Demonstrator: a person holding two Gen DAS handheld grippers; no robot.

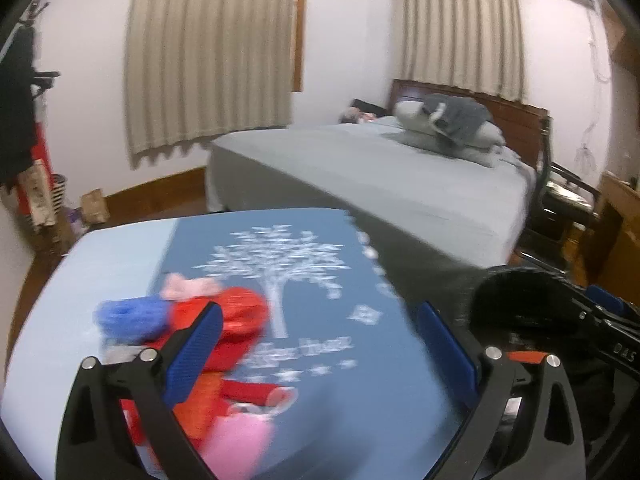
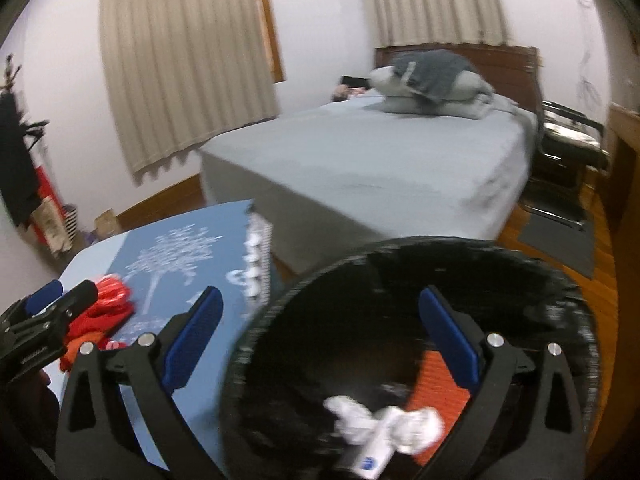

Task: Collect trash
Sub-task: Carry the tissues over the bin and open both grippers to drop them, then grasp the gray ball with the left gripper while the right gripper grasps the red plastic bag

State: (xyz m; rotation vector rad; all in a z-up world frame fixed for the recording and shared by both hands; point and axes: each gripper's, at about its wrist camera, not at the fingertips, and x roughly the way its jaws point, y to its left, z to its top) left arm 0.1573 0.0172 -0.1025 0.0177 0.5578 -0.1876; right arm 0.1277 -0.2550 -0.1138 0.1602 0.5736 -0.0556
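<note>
Left hand-held gripper (image 1: 316, 344): I hold its 2 blue pads wide apart with nothing between them, above the desk (image 1: 120, 248).
Right hand-held gripper (image 2: 316, 336): also spread apart and empty, poised over the mouth of the black bin (image 2: 440, 256).
Landmark: the blue cloth with a white tree print (image 1: 280, 264), which covers most of the desk.
Trash on the desk: red crinkly wrappers (image 1: 236, 320) lie at the near-left of the tree print, under my left pad; a blue crumpled piece (image 1: 128, 316) is just left of them, a pink scrap (image 1: 188, 286) just behind, and something pink and blurred (image 1: 240, 440) nearest the camera.
Trash already collected: crumpled white tissue (image 2: 384, 424) and an orange ridged piece (image 2: 440, 388) lie in the bin, which stands just off the right edge of the tree cloth.
Risk 1: both views are smeared; if I close on the wrappers at this pace, I judge I could pinch the cloth too and drag it off the desk.
Risk 2: the wrappers look light and springy, so a shallow grip may let them slip free before reaching the bin.
Risk 3: the 2 grippers are near each other and could collide at the bin rim.
Writing: white lettering under the tree and a small blue-marked label in the bin are both too blurred to read.
</note>
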